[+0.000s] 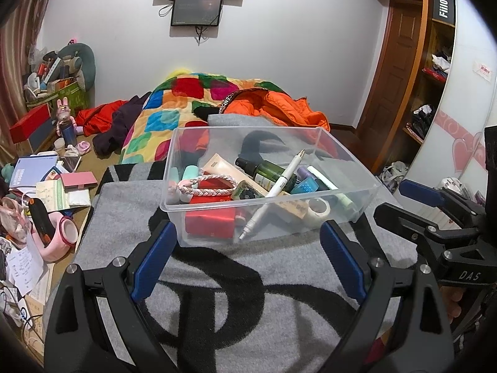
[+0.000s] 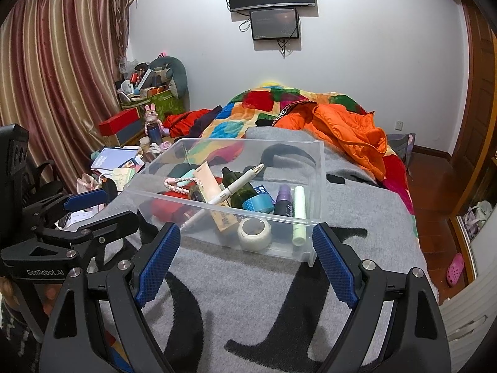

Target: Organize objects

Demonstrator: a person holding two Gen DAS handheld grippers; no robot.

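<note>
A clear plastic bin [image 1: 357, 168] [image 2: 316, 168] stands on a grey blanket on the bed. It holds a white pen [image 1: 279, 186] [image 2: 231, 190], a dark green bottle [image 1: 264, 172] [image 2: 237, 186], a beige tube [image 1: 222, 166], a red box [image 1: 209, 220], a pink braided band [image 1: 211, 190], a tape roll [image 1: 320, 209] [image 2: 254, 229] and a pale green marker [image 2: 299, 211]. My left gripper [image 1: 248, 256] is open and empty just in front of the bin. My right gripper [image 2: 245, 256] is open and empty before the bin too.
The grey blanket [image 1: 248, 295] with black lettering covers the near bed. A colourful quilt [image 1: 174, 108] and an orange jacket [image 1: 279, 105] lie behind the bin. Cluttered books, boxes and toys [image 1: 46, 171] fill the floor at left. A wardrobe [image 1: 435, 77] stands at right.
</note>
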